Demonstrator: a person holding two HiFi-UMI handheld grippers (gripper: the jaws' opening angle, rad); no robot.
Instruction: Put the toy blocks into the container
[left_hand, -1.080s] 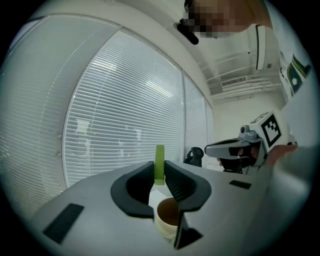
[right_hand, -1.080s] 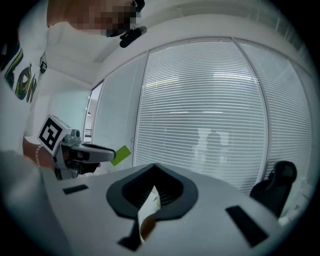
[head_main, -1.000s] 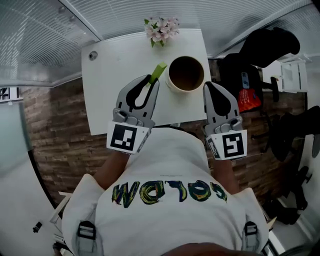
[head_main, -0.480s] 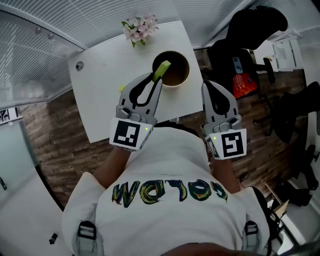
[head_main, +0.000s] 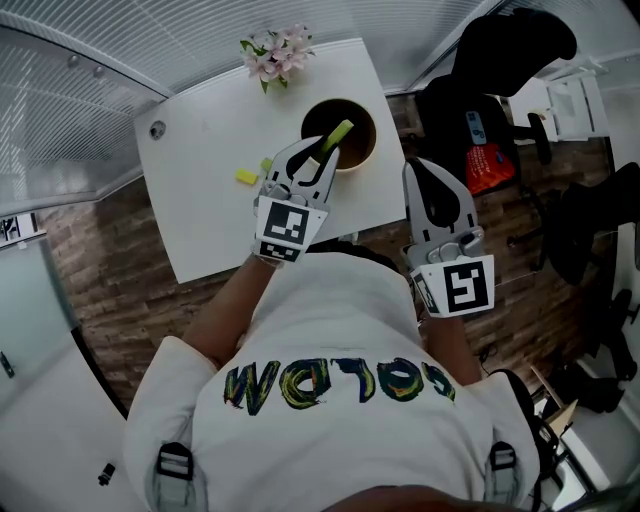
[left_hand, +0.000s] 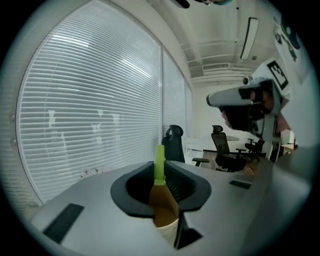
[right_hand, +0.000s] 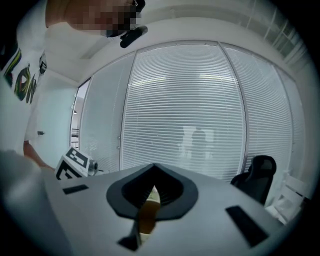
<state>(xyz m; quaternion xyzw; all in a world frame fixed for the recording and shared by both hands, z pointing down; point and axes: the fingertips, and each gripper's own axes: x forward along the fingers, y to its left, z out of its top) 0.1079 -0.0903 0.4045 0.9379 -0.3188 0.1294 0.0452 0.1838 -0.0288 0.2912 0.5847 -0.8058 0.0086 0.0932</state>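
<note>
flowers (head_main: 272, 50) and a yellow block (head_main: 247, 176) lie near the container (head_main: 366, 152).

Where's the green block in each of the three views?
Head view: green block at upper centre, gripped by the left tongs, over the container.
Left gripper view: green block just below centre, upright between the jaws, with the container below it.
Right gripper view: block not made out; the container shows through the gap.
Shared landmark: the container.
</note>
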